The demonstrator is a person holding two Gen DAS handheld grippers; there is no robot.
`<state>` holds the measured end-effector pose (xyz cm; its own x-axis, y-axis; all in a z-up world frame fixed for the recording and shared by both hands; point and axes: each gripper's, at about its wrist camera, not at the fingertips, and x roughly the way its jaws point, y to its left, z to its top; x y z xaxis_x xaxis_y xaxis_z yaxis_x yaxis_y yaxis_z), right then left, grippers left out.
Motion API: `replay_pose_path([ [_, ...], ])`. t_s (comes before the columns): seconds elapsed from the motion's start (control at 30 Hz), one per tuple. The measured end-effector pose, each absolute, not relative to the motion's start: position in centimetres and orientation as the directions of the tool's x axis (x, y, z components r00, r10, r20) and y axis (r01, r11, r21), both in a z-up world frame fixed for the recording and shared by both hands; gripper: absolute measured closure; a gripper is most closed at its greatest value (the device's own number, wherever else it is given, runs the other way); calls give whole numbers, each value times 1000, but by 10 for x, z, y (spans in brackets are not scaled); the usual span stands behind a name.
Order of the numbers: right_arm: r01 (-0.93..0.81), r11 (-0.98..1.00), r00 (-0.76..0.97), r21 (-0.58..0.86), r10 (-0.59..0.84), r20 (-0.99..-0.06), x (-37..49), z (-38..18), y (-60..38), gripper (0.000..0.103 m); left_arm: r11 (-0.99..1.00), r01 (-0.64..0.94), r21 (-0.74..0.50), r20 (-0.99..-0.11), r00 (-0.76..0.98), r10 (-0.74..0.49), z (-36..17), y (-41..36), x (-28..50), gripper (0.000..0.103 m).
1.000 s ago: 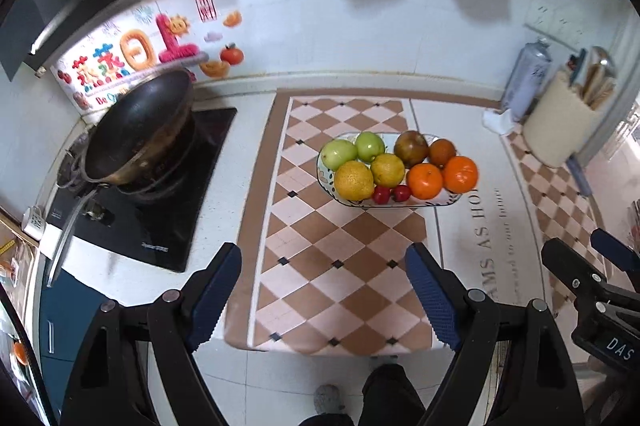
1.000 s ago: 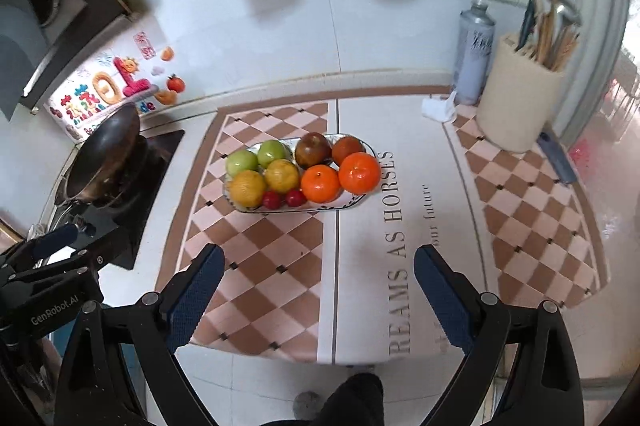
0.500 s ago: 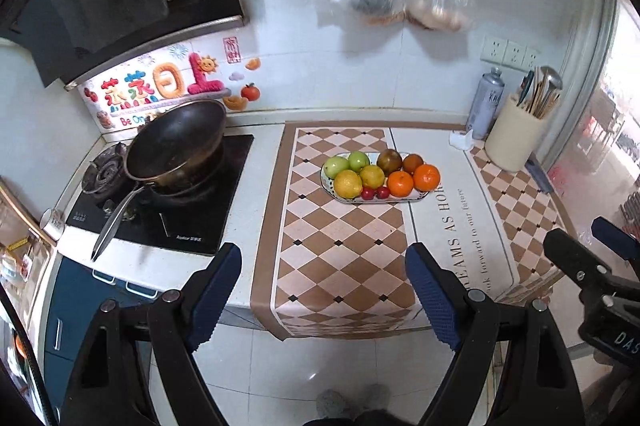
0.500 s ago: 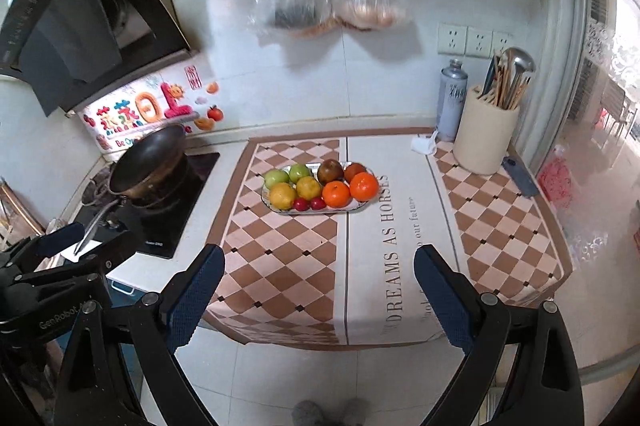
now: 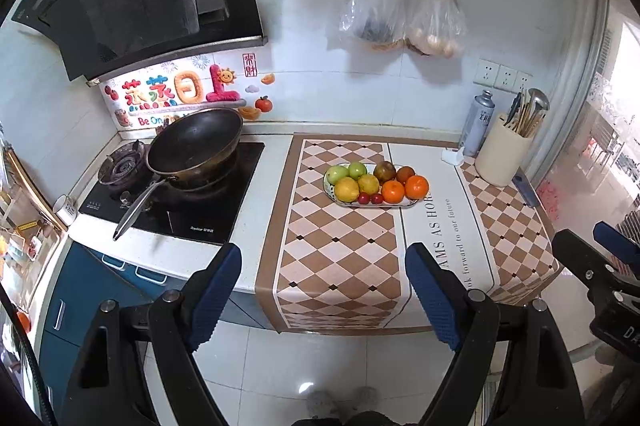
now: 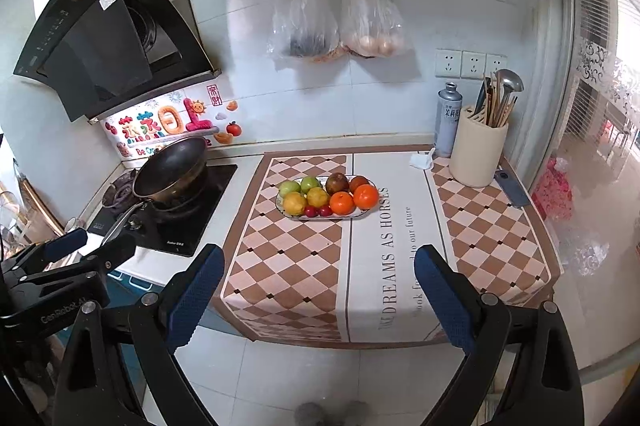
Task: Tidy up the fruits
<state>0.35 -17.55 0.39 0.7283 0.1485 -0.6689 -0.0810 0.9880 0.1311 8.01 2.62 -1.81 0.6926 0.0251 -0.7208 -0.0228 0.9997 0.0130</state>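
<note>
An oval plate (image 5: pixel 412 203) (image 6: pixel 362 213) on the checked counter mat holds several fruits: green apples (image 5: pixel 338 173), yellow lemons (image 5: pixel 346 189), oranges (image 5: pixel 416 187) (image 6: pixel 365 196), brown fruits (image 5: pixel 385 171) and small red ones (image 5: pixel 364 198). My left gripper (image 5: pixel 323 285) is open and empty, held back from the counter over the floor. My right gripper (image 6: pixel 316 286) is open and empty, also well back from the counter. Each gripper shows at the edge of the other's view.
A black wok (image 5: pixel 196 146) sits on the hob at the left. A beige utensil holder (image 6: pixel 478 154), a spray can (image 6: pixel 448 120) and a phone (image 6: pixel 512 188) stand at the right. Two plastic bags (image 6: pixel 336 22) hang on the wall.
Both grippers have drawn back and up from the counter; the plate of fruit now looks smaller and farther away. Both stay open and empty.
</note>
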Motion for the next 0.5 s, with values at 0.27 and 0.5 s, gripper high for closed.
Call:
replay_pose_path([
  [0.27, -88, 986, 738, 143, 161, -655, -7, 13, -181, 5, 1000, -19, 6, -714, 700, 17, -13, 21, 69, 19],
  [0.5, -90, 985, 731, 151, 168, -661, -3, 13, -183, 5, 1000, -20, 8, -715, 699, 19, -13, 18, 67, 19],
])
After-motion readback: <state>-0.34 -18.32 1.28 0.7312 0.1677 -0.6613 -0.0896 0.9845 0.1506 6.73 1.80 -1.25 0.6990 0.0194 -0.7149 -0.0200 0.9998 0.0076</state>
